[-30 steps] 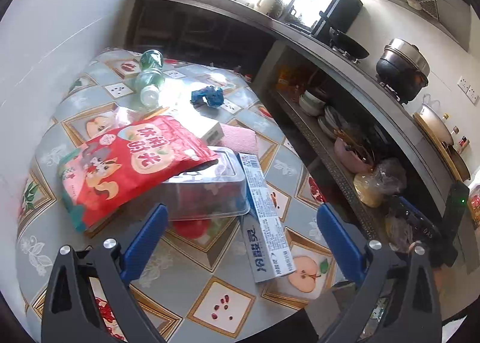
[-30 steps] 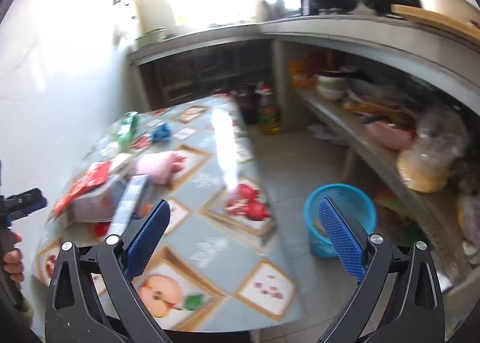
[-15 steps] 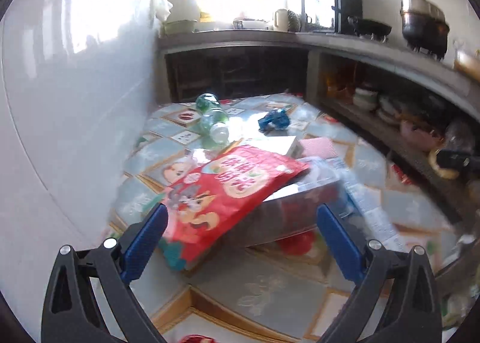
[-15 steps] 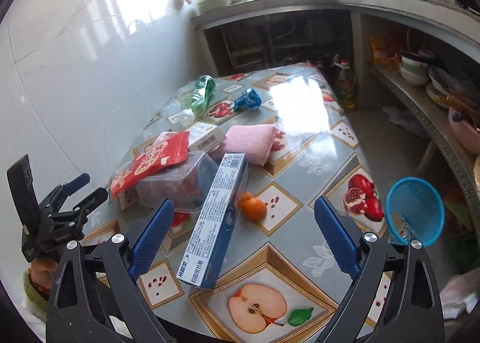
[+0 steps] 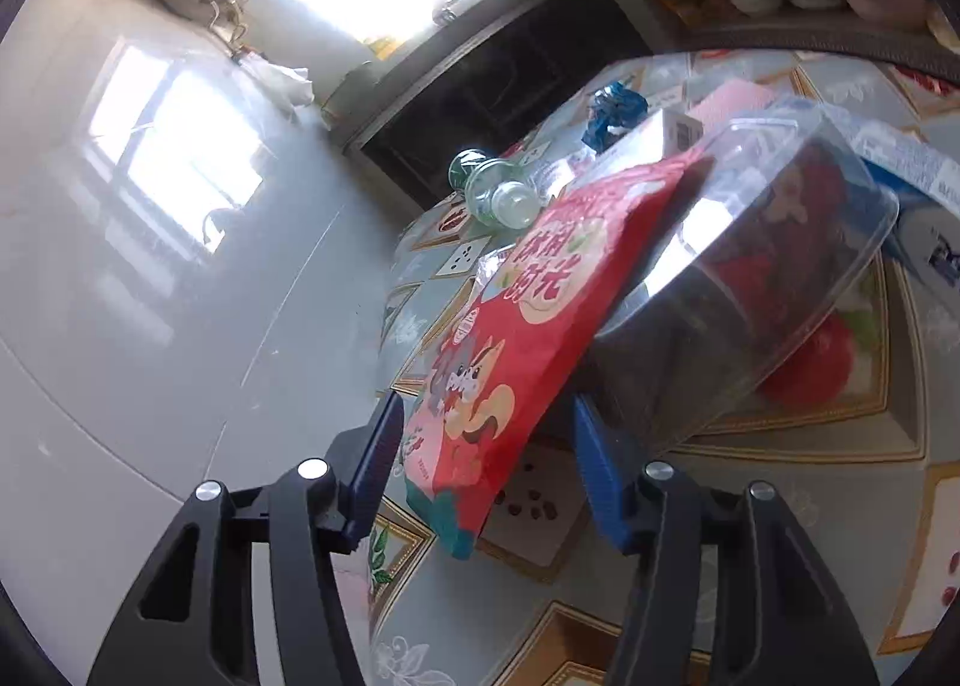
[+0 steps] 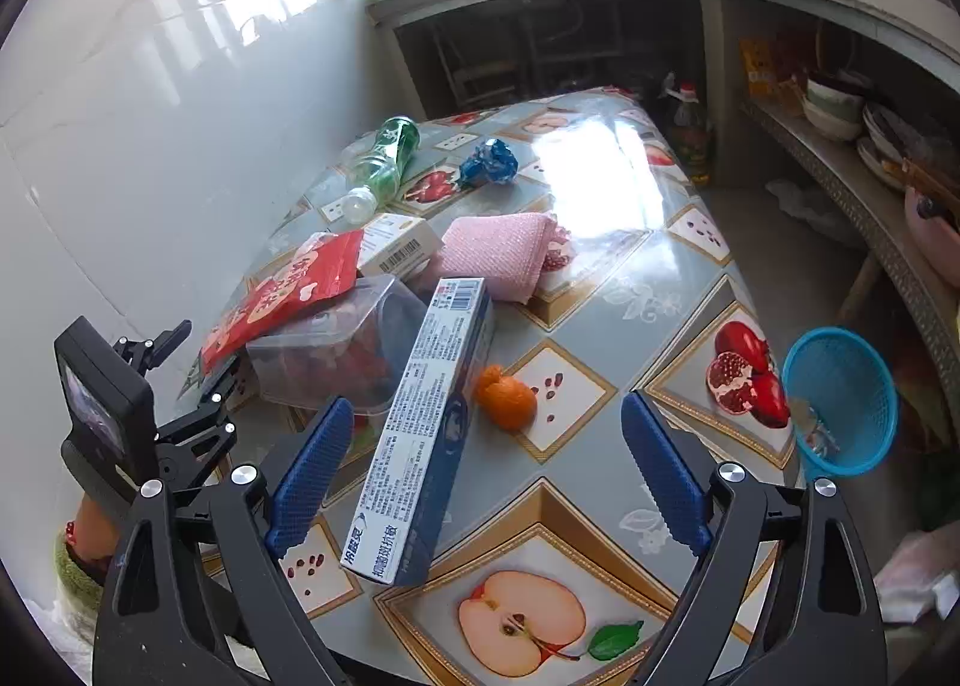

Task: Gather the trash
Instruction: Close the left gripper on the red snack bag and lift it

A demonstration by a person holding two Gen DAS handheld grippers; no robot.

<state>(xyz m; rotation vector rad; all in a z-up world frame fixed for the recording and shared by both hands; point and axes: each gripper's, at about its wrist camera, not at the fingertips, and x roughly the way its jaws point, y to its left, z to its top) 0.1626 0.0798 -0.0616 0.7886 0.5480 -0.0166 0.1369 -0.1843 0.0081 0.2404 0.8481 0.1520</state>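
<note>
A red snack bag (image 5: 528,314) leans on a clear plastic container (image 5: 750,278) on the patterned table (image 5: 780,536). My left gripper (image 5: 486,401) is rolled sideways with its jaws closing. The bag's lower end sits between the blue pads (image 5: 375,464), and a gap still shows at the right pad. In the right wrist view the left gripper (image 6: 204,380) reaches the bag (image 6: 282,296) from the table's left edge. My right gripper (image 6: 486,410) hangs open over the near edge. A long toothpaste box (image 6: 426,422) and an orange peel (image 6: 507,395) lie ahead of its fingers.
Further back lie a green bottle (image 6: 384,158), a crumpled blue wrapper (image 6: 489,161), a pink cloth (image 6: 498,251) and a small white box (image 6: 399,242). A blue basket (image 6: 840,398) stands on the floor to the right. A white wall runs along the left and shelves along the right.
The left gripper rolled, sank toward the red bag, and its jaws narrowed around the bag's lower end. The right gripper swung from the floor side to over the table, then held still.
</note>
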